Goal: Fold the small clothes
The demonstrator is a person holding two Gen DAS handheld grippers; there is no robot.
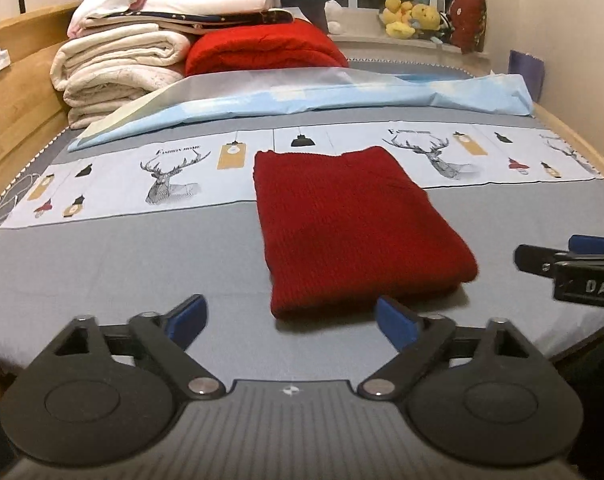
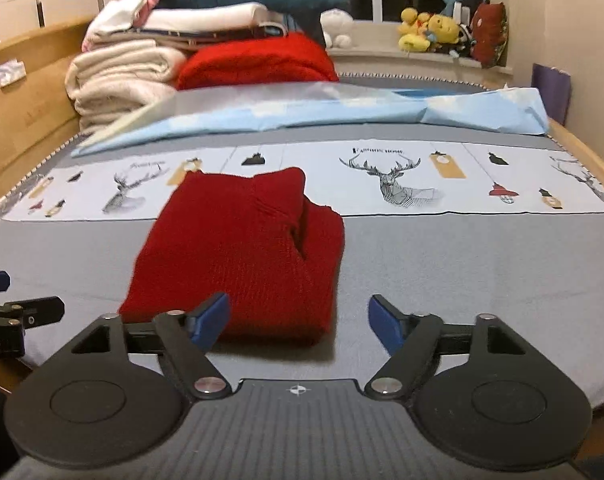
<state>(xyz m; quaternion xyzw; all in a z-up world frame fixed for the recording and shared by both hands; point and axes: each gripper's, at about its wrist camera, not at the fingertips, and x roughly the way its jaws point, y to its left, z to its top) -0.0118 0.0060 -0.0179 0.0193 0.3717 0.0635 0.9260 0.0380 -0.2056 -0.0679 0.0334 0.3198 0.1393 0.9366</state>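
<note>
Sweater point(image 1: 354, 224) folded on bed point(image 1: 141, 256); both grippers' fingers point(image 1: 189, 316) apart.

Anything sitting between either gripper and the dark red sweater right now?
Nothing visible. Only bare grey bedsheet lies between the open left gripper and the folded sweater. The open right gripper also faces it directly, nothing between.

A folded sweater point(image 1: 354, 224) lies mid-bed point(image 1: 121, 264), its far end on a printed strip point(image 1: 173, 176) that runs across the bed. Behind the strip lies a sheet point(image 1: 342, 94), and behind that, far left, a stack of blankets point(image 1: 117, 68) beside another sweater point(image 1: 261, 48). Plush toys point(image 1: 410, 18) sit on the sill at the back, to the right.
</note>
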